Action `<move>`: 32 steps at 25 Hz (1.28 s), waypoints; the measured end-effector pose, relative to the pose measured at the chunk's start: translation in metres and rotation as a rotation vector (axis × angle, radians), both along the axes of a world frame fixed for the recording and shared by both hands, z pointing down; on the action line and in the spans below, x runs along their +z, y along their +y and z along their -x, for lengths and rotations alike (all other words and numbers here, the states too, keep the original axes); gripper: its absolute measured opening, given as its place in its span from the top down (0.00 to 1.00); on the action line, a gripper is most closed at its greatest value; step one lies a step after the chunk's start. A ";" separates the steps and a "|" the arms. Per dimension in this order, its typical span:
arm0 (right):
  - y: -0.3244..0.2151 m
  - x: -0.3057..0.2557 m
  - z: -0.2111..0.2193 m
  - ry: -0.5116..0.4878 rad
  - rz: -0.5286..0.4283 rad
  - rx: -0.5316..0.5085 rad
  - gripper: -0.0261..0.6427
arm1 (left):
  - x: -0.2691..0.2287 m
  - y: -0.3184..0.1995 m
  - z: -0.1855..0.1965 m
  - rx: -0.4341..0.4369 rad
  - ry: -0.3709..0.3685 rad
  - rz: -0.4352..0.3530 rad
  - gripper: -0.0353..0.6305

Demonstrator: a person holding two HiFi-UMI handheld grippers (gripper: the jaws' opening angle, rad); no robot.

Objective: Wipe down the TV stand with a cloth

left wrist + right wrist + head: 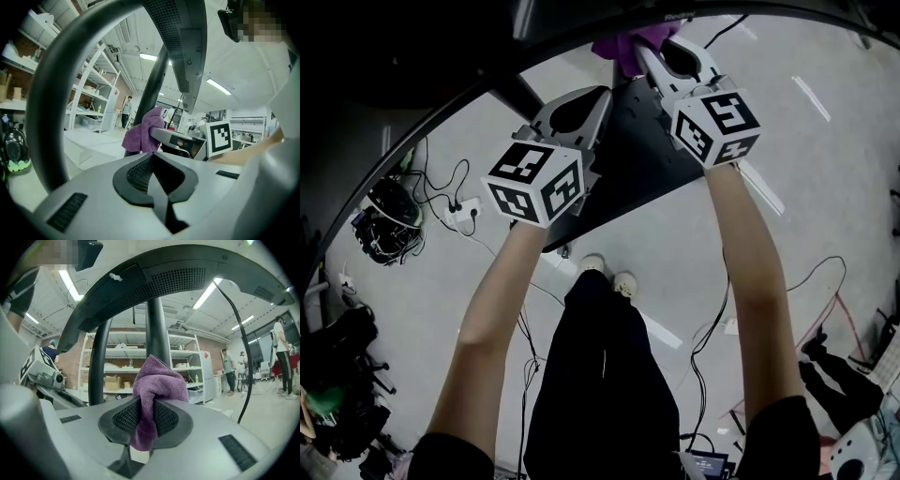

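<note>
Wiping cloth being carried at the top of the TV stand

The TV stand (642,164) is filling the middle of the head view, its dark plate running up toward 12 o'clock. The left gripper (152,174) is hovering at 10 o'clock, its jaws pressed together on nothing. The right gripper (146,416) is pinching the purple cloth (158,380) at 12 o'clock, just before the upright. The cloth is looking soft, light and floppy, so a pinch through its bunched middle is probably holding best.
</note>
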State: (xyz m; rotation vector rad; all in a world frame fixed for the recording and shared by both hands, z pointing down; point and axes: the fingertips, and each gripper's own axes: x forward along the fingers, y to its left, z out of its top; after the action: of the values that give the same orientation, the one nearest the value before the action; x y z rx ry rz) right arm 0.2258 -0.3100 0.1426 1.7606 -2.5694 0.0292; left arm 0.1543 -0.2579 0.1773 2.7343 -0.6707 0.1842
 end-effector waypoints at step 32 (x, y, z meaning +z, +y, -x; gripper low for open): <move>-0.009 0.132 -0.001 0.070 0.347 0.030 0.85 | 0.017 0.045 0.006 0.004 0.073 0.125 0.94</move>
State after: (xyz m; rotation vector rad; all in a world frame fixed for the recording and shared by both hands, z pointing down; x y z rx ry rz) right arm 0.2272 -0.3186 0.2743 1.6369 -2.3161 0.3818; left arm 0.1482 -0.2128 0.1943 2.6097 -0.6130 0.1225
